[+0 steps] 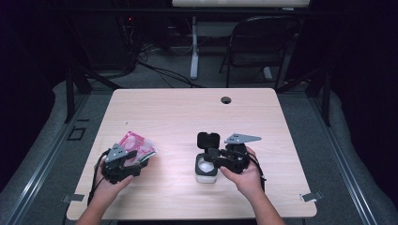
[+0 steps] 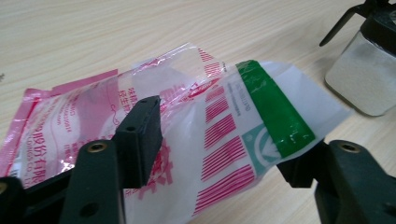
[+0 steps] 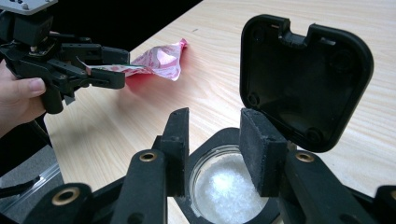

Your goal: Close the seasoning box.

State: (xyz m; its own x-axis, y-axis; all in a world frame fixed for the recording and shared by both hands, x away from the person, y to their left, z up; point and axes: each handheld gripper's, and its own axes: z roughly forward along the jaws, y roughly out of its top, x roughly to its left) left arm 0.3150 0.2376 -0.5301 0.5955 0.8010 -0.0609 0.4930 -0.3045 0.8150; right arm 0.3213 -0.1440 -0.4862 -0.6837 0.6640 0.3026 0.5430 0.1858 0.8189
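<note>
High view: a pale wooden counter (image 1: 187,108) is seen from above, with a person's forearms entering from the near edge and a gripper held in each hand. A folding chair (image 1: 263,42) is set on the grey floor beyond the far edge.

On the right half of the counter, a small square jar (image 1: 206,169) is stood upright, its black hinged lid (image 1: 208,139) flipped open and raised behind the mouth. White grains (image 3: 229,186) are seen inside the jar in the right gripper view. The right gripper (image 1: 217,158) is held at the jar's top from the right, its jaws parted by a narrow gap above the open mouth; whether the jar is touched by them cannot be told.

On the left half, well apart from the jar, a pink and white plastic bag (image 1: 137,146) marked with a green band (image 2: 273,109) is held lifted off the wood. The left gripper (image 1: 136,159) is opened fairly wide around the bag's end; in the left gripper view one jaw is laid on top of the bag and the other is placed below its edge.
</note>
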